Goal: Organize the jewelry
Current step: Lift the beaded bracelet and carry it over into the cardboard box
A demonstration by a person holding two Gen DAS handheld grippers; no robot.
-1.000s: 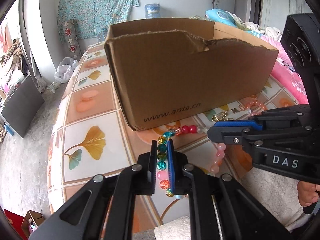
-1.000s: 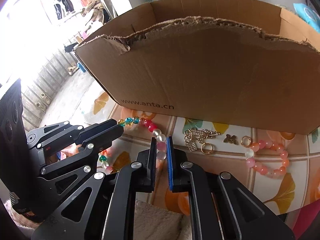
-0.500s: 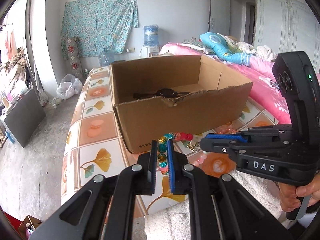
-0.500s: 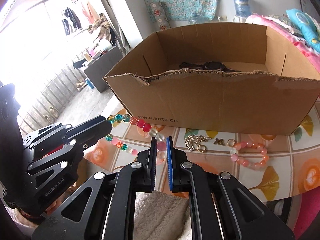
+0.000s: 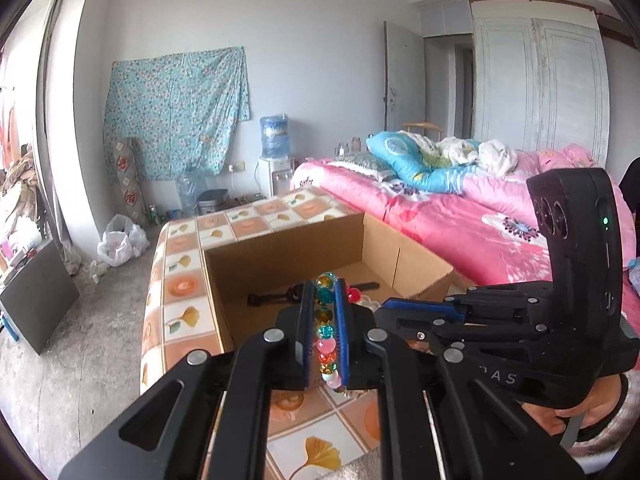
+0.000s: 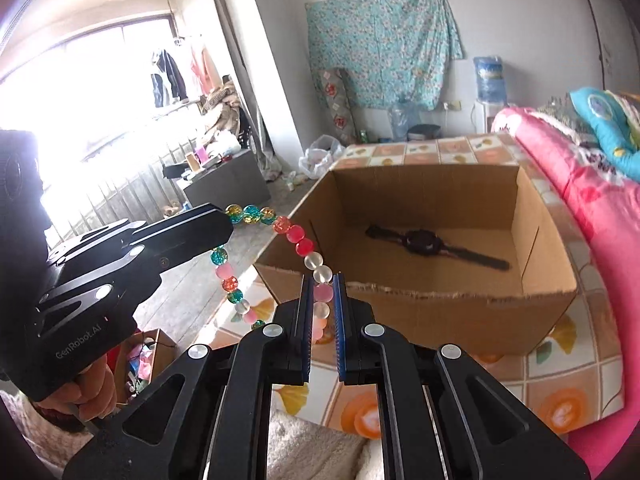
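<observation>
Evidently both tools, left tool and right tool, pinch the bead necklace, its lower loop seemingly hidden.

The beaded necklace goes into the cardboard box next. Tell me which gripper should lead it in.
Right, probably. The right gripper clamps the beaded necklace at the cardboard box near rim; the left gripper holds its end out beside the box.

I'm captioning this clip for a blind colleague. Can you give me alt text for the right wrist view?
The right gripper and left gripper both clamp a multicolored bead necklace, strung between them in the air before an open cardboard box. A black wristwatch lies inside the box.
</observation>
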